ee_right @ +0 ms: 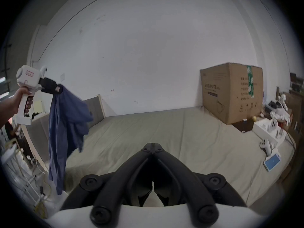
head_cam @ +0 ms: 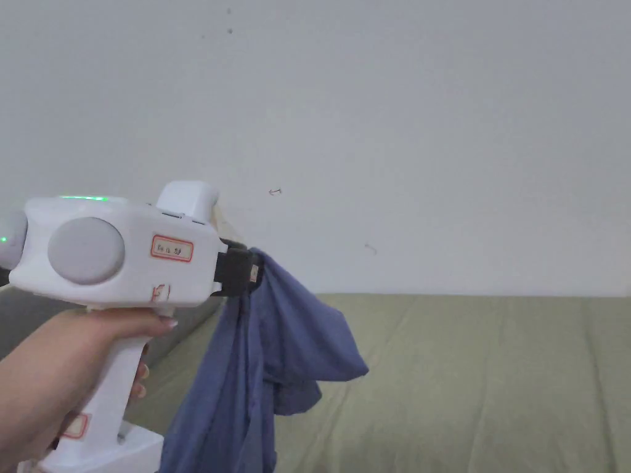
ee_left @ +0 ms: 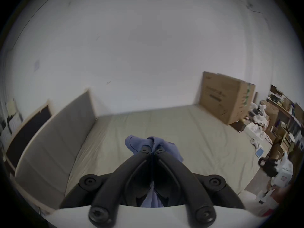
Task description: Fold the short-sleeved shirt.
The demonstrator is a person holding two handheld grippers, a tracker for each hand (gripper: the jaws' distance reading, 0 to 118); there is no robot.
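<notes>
Left claw point(head_cam: 251, 271) is pinching a bunched fold of the blue shirt point(head_cam: 271, 345), jaws pressed together on the cloth, and is holding it aloft; the garment is hanging limp below the tips, clear of the bed point(head_cam: 480, 382) lying beneath and beyond. Right claw point(ee_right: 153, 146) is waiting lower, well apart, jaws pressed together on nothing. Risk noted: the grip is taking a crumpled wad, not a seam, so the cloth may be slipping free or landing twisted when lowered.
</notes>
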